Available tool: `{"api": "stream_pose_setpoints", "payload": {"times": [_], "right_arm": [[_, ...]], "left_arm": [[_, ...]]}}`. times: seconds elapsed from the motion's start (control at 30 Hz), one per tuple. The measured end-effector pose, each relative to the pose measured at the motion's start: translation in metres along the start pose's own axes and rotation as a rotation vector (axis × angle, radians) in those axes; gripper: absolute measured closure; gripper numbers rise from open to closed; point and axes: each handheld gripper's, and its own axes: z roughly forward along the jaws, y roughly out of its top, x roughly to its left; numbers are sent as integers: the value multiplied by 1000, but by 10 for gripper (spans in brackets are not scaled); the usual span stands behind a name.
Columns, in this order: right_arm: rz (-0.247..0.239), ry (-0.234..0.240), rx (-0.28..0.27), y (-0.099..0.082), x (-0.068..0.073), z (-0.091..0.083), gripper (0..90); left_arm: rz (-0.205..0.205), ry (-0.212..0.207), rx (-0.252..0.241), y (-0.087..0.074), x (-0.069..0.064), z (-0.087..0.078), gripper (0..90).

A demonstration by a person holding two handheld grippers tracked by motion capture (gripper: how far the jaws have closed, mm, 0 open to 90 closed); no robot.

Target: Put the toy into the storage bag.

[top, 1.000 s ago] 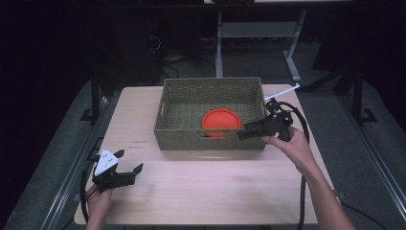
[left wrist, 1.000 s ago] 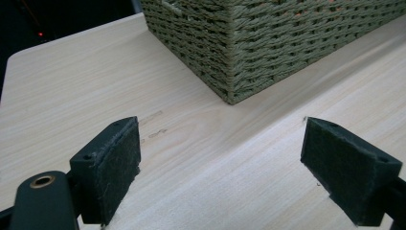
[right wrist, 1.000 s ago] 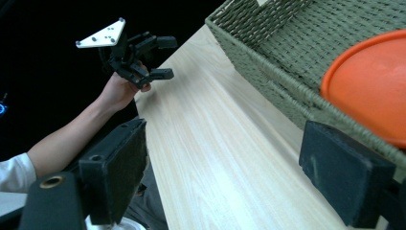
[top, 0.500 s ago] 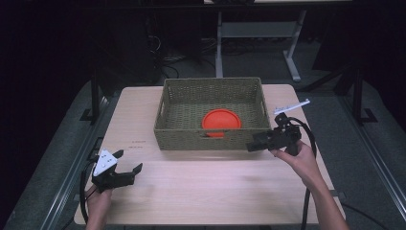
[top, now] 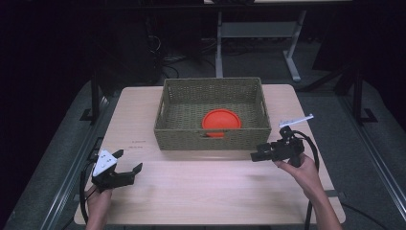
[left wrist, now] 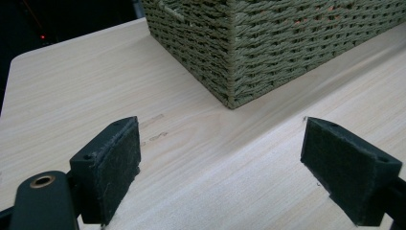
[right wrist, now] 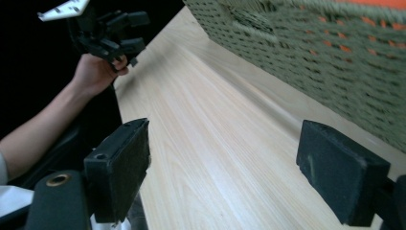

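The right hand-held gripper (top: 255,156) hangs released, jaws apart, just outside the green woven basket (top: 210,140) with the round orange lid (top: 221,121) inside, so best it clears that wall cleanly.

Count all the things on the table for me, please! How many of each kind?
Woven basket: 1
Orange plate in the basket: 1
Black grippers, left gripper and right gripper: 2
Total: 4
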Motion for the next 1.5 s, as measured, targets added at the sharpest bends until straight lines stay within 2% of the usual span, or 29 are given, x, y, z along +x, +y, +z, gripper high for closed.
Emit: {"api": "stream_pose_setpoints", "payload": {"times": [0.17,0.43,0.6,0.8,0.87,0.9,0.93,1.0,1.13,1.17,1.27,1.3,1.33,1.5], "right_arm": [[19,0,-11,-16,-10,-1,175],[64,-32,-19,-43,-19,-7,169],[87,-29,-44,-54,-24,-10,162],[101,-45,-49,-65,-27,-13,159],[117,-41,-36,-67,-27,-13,159],[112,-61,-36,-72,-28,-13,159],[112,-61,-36,-72,-28,-13,159],[127,-53,-51,-79,-29,-15,159],[135,-72,-79,-90,-30,-20,166],[130,-59,-93,-93,-29,-21,181],[126,-77,-99,-99,-30,-23,158],[160,-56,-129,-106,-31,-27,156],[160,-56,-129,-106,-31,-27,156],[164,-62,-206,-124,-24,-39,143]], "left_arm": [[6,-1,8,-2,1,1,130],[4,-8,8,-2,1,2,130],[6,-6,6,-2,0,1,130],[4,-4,6,-2,1,1,130],[5,-6,8,-2,1,1,130],[5,-7,9,-2,0,1,130],[5,-7,9,-2,0,1,130],[9,-8,9,-2,0,2,130],[16,-12,11,-2,-1,2,130],[13,-12,9,-2,-1,2,130],[11,-11,10,-2,-1,2,130],[8,-15,10,-3,-1,1,130],[8,-15,10,-3,-1,1,130],[6,-24,0,-2,-2,1,130]]}}
